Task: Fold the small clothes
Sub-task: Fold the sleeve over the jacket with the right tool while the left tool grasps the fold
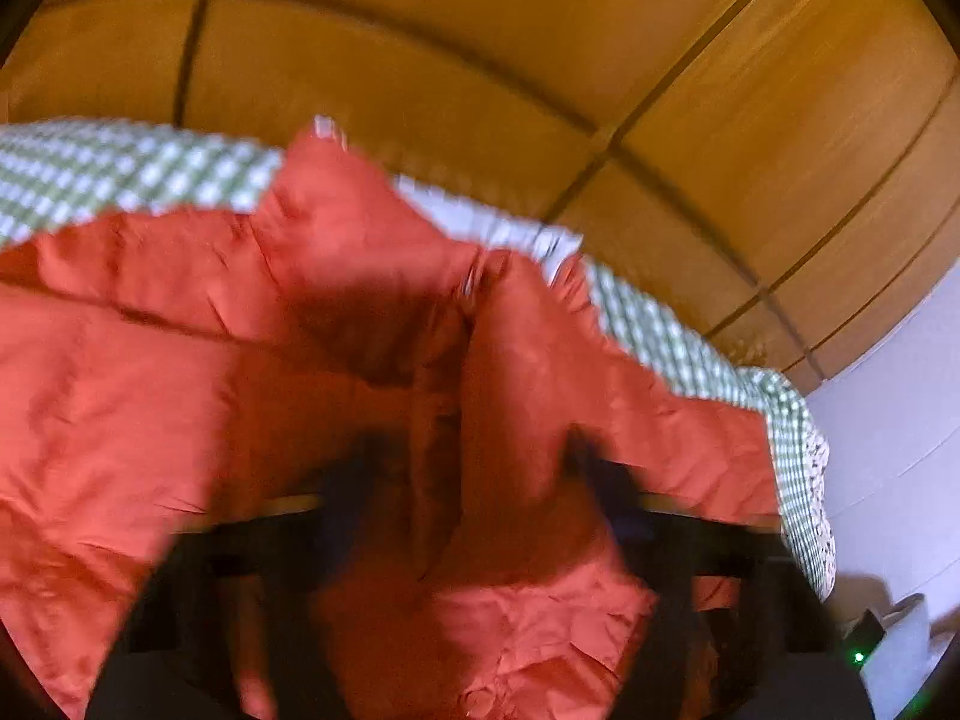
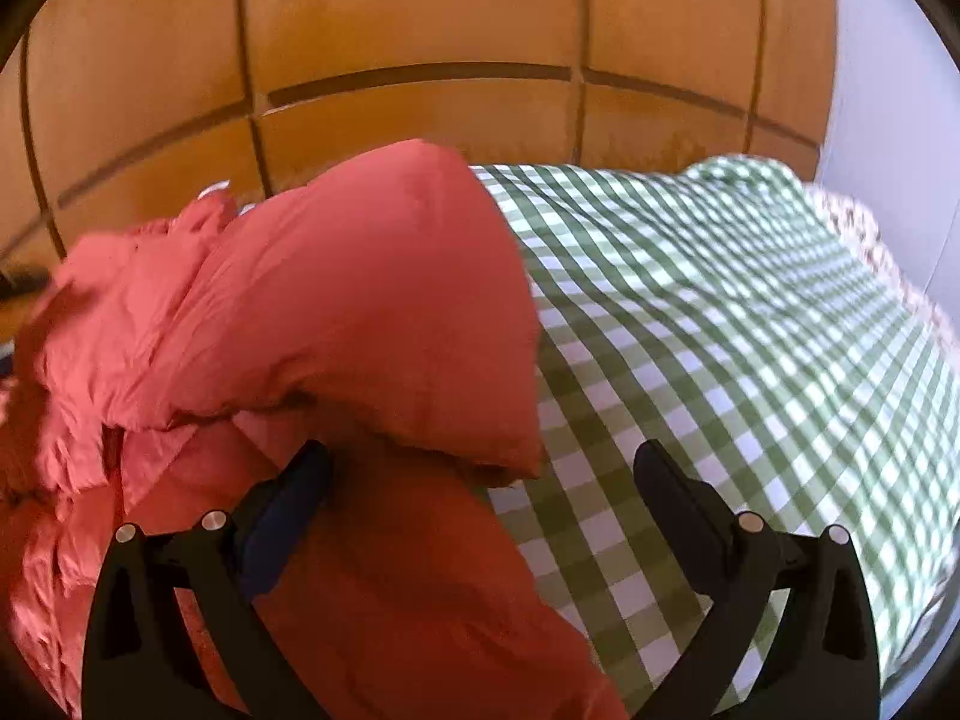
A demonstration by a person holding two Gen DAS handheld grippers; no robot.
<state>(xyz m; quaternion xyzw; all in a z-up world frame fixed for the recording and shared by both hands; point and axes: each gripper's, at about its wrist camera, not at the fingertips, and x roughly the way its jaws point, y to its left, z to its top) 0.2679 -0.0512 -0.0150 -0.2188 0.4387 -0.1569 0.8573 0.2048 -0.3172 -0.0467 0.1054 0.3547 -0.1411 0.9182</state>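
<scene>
The right gripper [image 2: 483,468] is black, with 4 silver screws and dark blue pads

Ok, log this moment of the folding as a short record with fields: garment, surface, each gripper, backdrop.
garment: red cloth, crumpled and partly lifted, one flap doubled over itself
surface: green and white checked cover, bare on the right of the right wrist view
left gripper: jaws narrowed, a ridge of the red cloth bunched between the fingers; picture blurred, so contact of the pads is unclear
right gripper: jaws wide apart, holding nothing, the flap's corner lying between the fingers
backdrop: wooden panels behind the bed
</scene>
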